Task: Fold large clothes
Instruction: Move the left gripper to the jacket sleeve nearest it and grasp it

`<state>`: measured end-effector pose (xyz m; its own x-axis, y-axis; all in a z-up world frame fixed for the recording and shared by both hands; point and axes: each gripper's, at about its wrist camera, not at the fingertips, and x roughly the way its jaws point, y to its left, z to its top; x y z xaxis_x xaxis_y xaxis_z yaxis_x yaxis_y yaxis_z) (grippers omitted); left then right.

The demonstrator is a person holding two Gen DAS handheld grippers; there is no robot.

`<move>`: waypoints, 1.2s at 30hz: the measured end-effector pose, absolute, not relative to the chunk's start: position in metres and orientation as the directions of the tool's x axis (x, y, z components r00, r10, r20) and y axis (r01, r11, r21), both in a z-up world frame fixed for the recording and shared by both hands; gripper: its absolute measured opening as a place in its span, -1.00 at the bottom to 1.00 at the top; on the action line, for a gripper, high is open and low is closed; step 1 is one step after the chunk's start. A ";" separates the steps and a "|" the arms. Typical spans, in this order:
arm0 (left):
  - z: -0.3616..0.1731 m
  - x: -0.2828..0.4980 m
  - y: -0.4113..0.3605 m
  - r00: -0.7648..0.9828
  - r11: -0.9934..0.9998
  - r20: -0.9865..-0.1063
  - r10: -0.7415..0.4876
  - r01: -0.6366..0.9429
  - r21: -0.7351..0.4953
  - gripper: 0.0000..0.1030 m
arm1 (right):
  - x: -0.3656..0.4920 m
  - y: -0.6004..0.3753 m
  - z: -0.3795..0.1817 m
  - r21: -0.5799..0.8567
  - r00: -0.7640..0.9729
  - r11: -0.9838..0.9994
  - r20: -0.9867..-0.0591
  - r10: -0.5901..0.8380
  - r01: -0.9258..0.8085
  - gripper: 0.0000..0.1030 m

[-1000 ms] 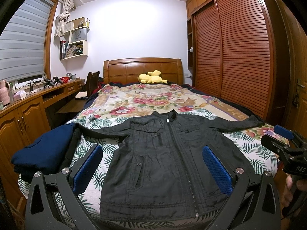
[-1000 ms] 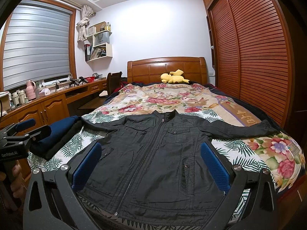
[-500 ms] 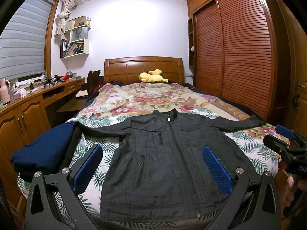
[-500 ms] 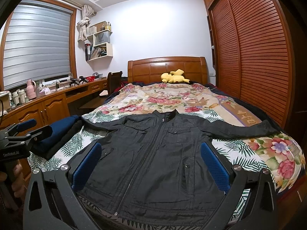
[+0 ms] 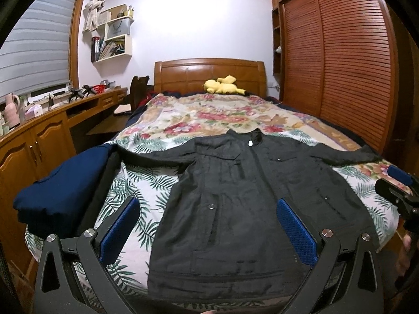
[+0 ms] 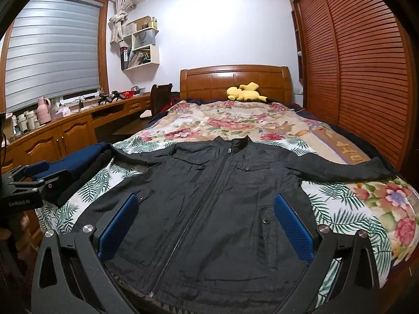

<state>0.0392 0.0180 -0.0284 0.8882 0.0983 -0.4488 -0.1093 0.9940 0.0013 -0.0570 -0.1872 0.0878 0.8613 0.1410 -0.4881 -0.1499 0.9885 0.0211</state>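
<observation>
Flat across the bed (image 6: pixel 379 204), zipped, collar toward twelve o'clock: black jacket (image 6: pixel 209 204), with left gripper (image 5: pixel 207 227) and right gripper (image 6: pixel 204 222) both spread wide, grasping nothing.

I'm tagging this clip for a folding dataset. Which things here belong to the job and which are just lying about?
Part of the job:
- black jacket, spread flat and zipped on the bed
- left tool, open
- right tool, open

Lying about:
- navy folded garment at the bed's left edge
- yellow plush toy
- pink jug on the desk
</observation>
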 end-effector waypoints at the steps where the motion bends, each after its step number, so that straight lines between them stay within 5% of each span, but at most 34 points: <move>1: -0.029 0.042 0.019 0.886 0.994 -0.453 0.101 -0.113 0.002 1.00 | -0.055 -0.186 0.087 0.020 0.861 0.988 -0.488 0.143 -0.153 1.00; 19: -0.047 0.099 0.051 0.845 0.991 -0.524 0.108 -0.132 -0.009 1.00 | 0.033 -0.160 0.060 0.025 0.826 0.951 -0.488 0.281 -0.309 1.00; 36: -0.057 0.176 0.079 0.790 0.985 -0.600 0.131 -0.170 -0.009 1.00 | 0.150 -0.135 -0.034 0.026 0.703 0.921 -0.638 0.314 -0.388 0.99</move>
